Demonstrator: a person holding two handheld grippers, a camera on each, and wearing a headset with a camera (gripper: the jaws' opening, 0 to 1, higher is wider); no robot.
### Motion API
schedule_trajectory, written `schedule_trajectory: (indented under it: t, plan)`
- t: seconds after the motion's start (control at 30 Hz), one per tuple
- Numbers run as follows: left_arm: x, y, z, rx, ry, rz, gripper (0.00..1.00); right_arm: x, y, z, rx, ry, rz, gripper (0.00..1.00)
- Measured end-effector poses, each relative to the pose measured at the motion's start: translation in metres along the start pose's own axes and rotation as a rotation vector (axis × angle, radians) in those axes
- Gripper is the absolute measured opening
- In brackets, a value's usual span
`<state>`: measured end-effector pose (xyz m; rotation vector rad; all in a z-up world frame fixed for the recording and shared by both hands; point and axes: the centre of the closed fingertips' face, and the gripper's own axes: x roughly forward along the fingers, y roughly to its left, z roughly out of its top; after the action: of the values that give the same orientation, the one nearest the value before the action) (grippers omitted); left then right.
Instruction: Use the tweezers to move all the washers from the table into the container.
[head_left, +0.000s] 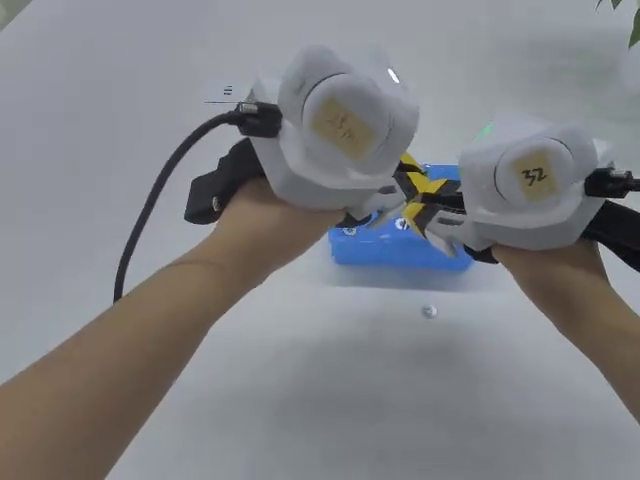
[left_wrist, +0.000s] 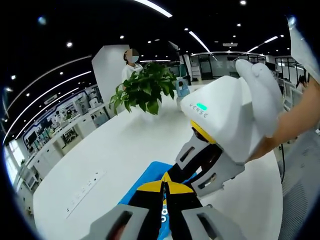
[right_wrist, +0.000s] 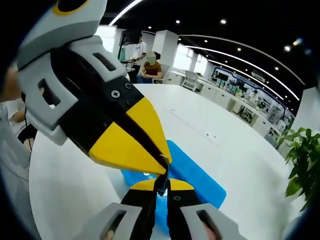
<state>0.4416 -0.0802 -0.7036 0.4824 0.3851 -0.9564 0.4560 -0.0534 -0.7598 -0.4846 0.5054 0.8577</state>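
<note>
Head view: the white table (head_left: 300, 390) is matte and bare apart from the blue container (head_left: 395, 250), which sits on it directly under the two grippers, and one washer (head_left: 428, 312), which lies on the table just in front of the container. The left gripper (head_left: 412, 178) and right gripper (head_left: 432, 208) are each held in a hand, with their yellow-and-black tips meeting above the container. A black cable (head_left: 160, 200) runs from the left unit down across the table. Left gripper view: the left gripper (left_wrist: 165, 189) has its yellow pads drawn together, with a thin dark seam between them; whether anything is pinched there cannot be told. The right gripper (left_wrist: 172, 176) enters from the right and its tip meets the left one over the container (left_wrist: 147, 175). The table (left_wrist: 125, 145) carries a recessed socket strip (left_wrist: 82, 192) and a potted plant (left_wrist: 145, 90). Beyond it is a large open room with a dark ceiling and strip lights. Right gripper view: the right gripper (right_wrist: 161, 187) is likewise closed to a narrow seam, contents indeterminate. The left gripper (right_wrist: 157, 155) comes in from the left, tip to tip with it, above the container (right_wrist: 200, 182). The table (right_wrist: 225, 145) extends to a plant (right_wrist: 305, 150) at the right edge.
</note>
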Motion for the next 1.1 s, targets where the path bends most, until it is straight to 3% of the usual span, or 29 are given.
schedule_trajectory:
  t: [0.27, 0.6, 0.83, 0.97, 1.1]
  plan:
    - [0.005, -0.002, -0.012, 0.006, 0.027, -0.016, 0.0, 0.009, 0.003, -0.012, 0.01, 0.037, 0.014, 0.03]
    - [0.006, -0.006, -0.015, 0.0, 0.039, -0.028, 0.0, 0.009, 0.005, -0.018, 0.039, 0.044, 0.034, 0.04]
    - [-0.017, -0.012, 0.005, 0.041, -0.011, -0.016, 0.0, -0.013, 0.004, 0.005, 0.06, -0.074, -0.011, 0.06]
    - [-0.033, -0.02, 0.016, 0.076, -0.052, -0.01, 0.0, -0.033, 0.007, 0.015, 0.116, -0.155, -0.042, 0.08]
    - [-0.044, -0.033, 0.024, 0.09, -0.07, -0.012, 0.0, -0.047, 0.016, 0.016, 0.113, -0.171, -0.044, 0.08]
